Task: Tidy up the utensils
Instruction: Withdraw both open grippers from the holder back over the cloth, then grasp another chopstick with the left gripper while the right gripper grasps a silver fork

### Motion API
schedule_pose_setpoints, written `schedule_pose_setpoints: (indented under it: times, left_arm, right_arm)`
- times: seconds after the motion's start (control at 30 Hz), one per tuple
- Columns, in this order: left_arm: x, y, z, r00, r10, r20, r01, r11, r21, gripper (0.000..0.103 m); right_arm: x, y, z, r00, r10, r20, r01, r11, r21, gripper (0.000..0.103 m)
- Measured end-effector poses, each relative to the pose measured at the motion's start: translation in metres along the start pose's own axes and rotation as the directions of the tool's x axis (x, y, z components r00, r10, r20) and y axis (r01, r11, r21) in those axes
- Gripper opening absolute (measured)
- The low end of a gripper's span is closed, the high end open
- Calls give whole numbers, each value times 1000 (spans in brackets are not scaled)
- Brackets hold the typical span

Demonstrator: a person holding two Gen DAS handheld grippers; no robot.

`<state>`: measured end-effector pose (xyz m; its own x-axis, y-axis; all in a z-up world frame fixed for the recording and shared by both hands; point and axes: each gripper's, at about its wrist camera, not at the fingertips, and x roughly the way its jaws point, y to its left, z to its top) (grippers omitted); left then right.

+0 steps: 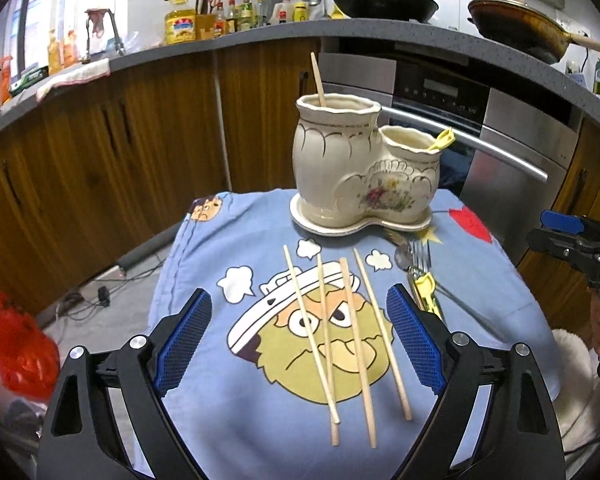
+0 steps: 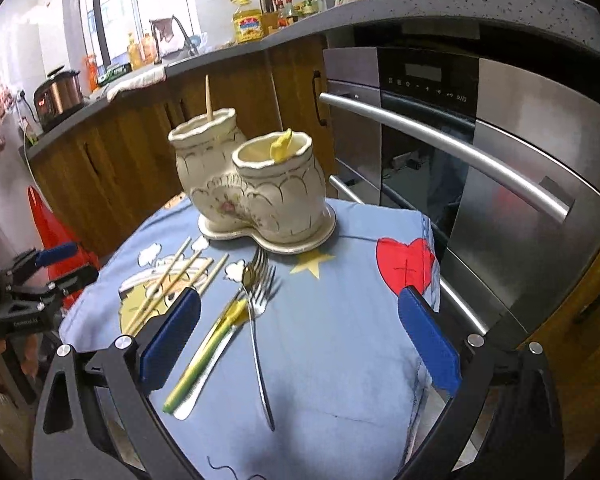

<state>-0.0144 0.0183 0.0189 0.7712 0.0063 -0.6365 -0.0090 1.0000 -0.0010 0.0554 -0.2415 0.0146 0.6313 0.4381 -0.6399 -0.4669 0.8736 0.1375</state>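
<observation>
Right now I see four loose chopsticks [image 1: 340, 344] lying side by side on the blue cartoon cloth [image 1: 204, 360] that covers the surface, running roughly toward the ceramic holder [image 1: 356, 176]. One more chopstick [image 1: 318, 80] stands upright in the holder's taller pot. A yellow-handled utensil [image 1: 444, 138] leans in the shorter pot. The holder sits on its own cream saucer at the far edge of the cloth.

Just right of the loose chopsticks lies a small heap of cutlery: a fork [image 2: 258, 308], a spoon [image 2: 247, 276] and a yellow-green handled piece [image 2: 208, 356], overlapping near their heads, handles pointing toward me.

My left tool [image 1: 300, 344] hangs over the chopsticks, blue pads spread wide on either side of them, gripping nothing. My right tool [image 2: 300, 344] hangs over the cutlery, likewise spread wide and empty; the fork handle lies between its pads, untouched as far as I can tell.

Behind: wooden cabinets [image 1: 100, 152], a steel oven [image 2: 460, 140], and a grey counter [image 1: 220, 40] with bottles and pans.
</observation>
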Motion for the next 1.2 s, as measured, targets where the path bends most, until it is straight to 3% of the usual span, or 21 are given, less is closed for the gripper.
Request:
schedule_pose_setpoints:
  times: [0.53, 0.7, 0.73, 0.87, 1.03, 1.1, 1.2]
  left_arm:
    - [59, 7, -11, 985, 20, -174, -6, 997, 79, 89]
    - [72, 15, -10, 978, 13, -206, -5, 999, 41, 86]
    - [75, 16, -8, 977, 9, -215, -3, 1000, 30, 84]
    - [88, 14, -1, 967, 7, -253, -4, 1000, 13, 57]
    - [99, 7, 0, 956, 3, -294, 9, 999, 39, 41]
    - [104, 7, -1, 950, 1, -314, 11, 999, 36, 28]
    - [108, 7, -1, 950, 9, -312, 3, 999, 38, 27]
  right_arm:
    - [44, 6, -24, 986, 10, -166, -28, 994, -104, 96]
    - [55, 11, -26, 979, 27, -200, -53, 991, -126, 81]
    - [57, 12, -26, 977, 36, -208, -64, 990, -129, 78]
    - [65, 15, -25, 972, 57, -228, -88, 988, -127, 61]
    - [72, 20, -25, 959, 87, -269, -125, 984, -129, 47]
    - [77, 24, -25, 955, 87, -284, -132, 981, -145, 38]
    - [86, 30, -24, 949, 76, -307, -133, 976, -171, 31]
